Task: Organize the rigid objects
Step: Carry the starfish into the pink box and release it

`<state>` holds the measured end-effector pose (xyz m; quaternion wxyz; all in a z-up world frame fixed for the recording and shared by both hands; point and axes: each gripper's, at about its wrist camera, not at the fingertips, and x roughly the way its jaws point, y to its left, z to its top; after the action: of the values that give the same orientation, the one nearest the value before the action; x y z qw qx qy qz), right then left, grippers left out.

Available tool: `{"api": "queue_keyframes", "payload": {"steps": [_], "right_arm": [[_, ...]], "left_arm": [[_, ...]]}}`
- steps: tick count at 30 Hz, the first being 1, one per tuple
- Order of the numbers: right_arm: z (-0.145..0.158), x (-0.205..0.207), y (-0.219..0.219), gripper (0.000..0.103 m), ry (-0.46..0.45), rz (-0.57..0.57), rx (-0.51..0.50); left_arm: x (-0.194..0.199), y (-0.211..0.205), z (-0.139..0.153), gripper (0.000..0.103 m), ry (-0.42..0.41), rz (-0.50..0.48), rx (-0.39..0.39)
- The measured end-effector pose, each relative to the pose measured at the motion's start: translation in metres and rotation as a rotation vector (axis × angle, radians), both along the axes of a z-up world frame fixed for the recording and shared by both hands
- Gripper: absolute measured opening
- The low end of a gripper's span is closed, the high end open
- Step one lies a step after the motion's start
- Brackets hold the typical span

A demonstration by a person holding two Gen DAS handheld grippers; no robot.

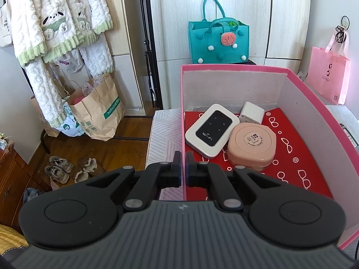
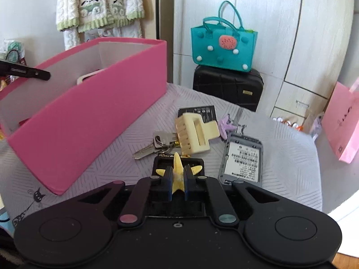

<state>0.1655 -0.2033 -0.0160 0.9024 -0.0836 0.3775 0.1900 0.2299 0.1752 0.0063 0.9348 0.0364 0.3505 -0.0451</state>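
Right gripper (image 2: 178,179) clamped on a glossy yellow star-shaped clip (image 2: 177,168). Left gripper (image 1: 184,168) closed on the pink cardboard box (image 1: 318,103) wall's thin edge.

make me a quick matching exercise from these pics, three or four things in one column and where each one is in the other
Things:
1. wifi router
2. yellow star clip
3. teal felt bag
4. cream hair claw

Places:
A. on the black suitcase
B. inside the pink box
C. on the bedspread beside the keys
D. between the right gripper fingers

Pairs: 1-B, 2-D, 3-A, 4-C
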Motion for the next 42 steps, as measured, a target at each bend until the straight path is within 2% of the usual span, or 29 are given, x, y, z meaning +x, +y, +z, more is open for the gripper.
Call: {"api": "queue_keyframes", "payload": {"steps": [9,16,18,25,27,28,32,38,42], "right_arm": [[-0.005,0.004,-0.003,0.015,0.055,-0.011,0.007],[-0.012,0.005,0.001,0.033,0.081,-0.005,-0.028],[-0.014,0.005,0.002,0.034,0.079,0.004,-0.032],[-0.013,0.009,-0.006,0.031,0.094,-0.011,0.051],[-0.008,0.008,-0.007,0.021,0.085,-0.015,0.066],[-0.005,0.007,-0.008,0.012,0.071,-0.018,0.067],[0.007,0.003,-0.006,0.012,0.056,0.013,0.049],[0.016,0.003,-0.009,0.012,0.031,-0.012,0.046],[0.043,0.005,0.000,0.012,-0.032,0.043,0.049]], "left_arm": [[0.001,0.001,0.000,0.003,0.002,-0.001,-0.008],[0.000,0.001,-0.001,0.003,0.003,-0.002,-0.011],[0.000,0.001,-0.001,0.003,0.002,-0.003,-0.010],[0.000,0.001,-0.001,0.003,0.002,-0.002,-0.011],[0.000,0.000,-0.001,0.003,0.001,-0.002,-0.010],[0.000,0.001,-0.001,0.003,0.001,-0.002,-0.008],[0.000,0.001,-0.002,0.003,-0.001,-0.003,-0.012],[0.000,0.002,-0.002,0.003,-0.001,-0.003,-0.016],[0.000,0.002,-0.003,0.003,-0.005,-0.004,-0.013]]}}
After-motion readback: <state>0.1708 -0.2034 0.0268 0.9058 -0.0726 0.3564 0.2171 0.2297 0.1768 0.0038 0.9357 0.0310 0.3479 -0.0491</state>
